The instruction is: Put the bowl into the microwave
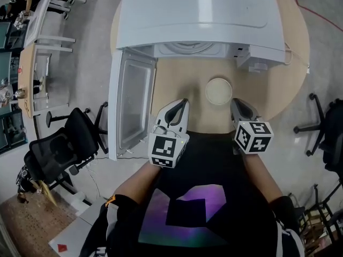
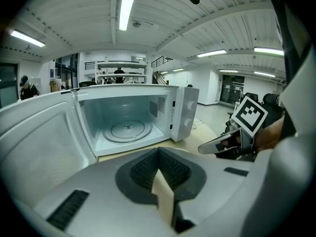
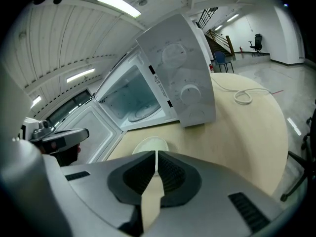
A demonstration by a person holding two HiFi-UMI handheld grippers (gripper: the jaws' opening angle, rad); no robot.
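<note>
We record one round table (image 1: 292, 68), pale wood top. On it, toward the far edge, one white microwave (image 1: 198, 15), its door (image 1: 131, 106) swung fully open along the table's left edge; the glass turntable (image 2: 127, 130) inside is bare. One pale bowl (image 1: 218, 91) stands upright on the tabletop, outside the oven, just in front of its control-panel end and to the right of the open door. We see it again just beyond the right gripper's tips (image 3: 150, 144). At the table's near edge we find the left gripper (image 1: 181, 105), jaws pressed together with nothing between them, and the right gripper (image 1: 236, 104), likewise closed and empty, near the bowl but apart from it. One white cable (image 3: 243, 97) lies coiled toward the table's right edge.
</note>
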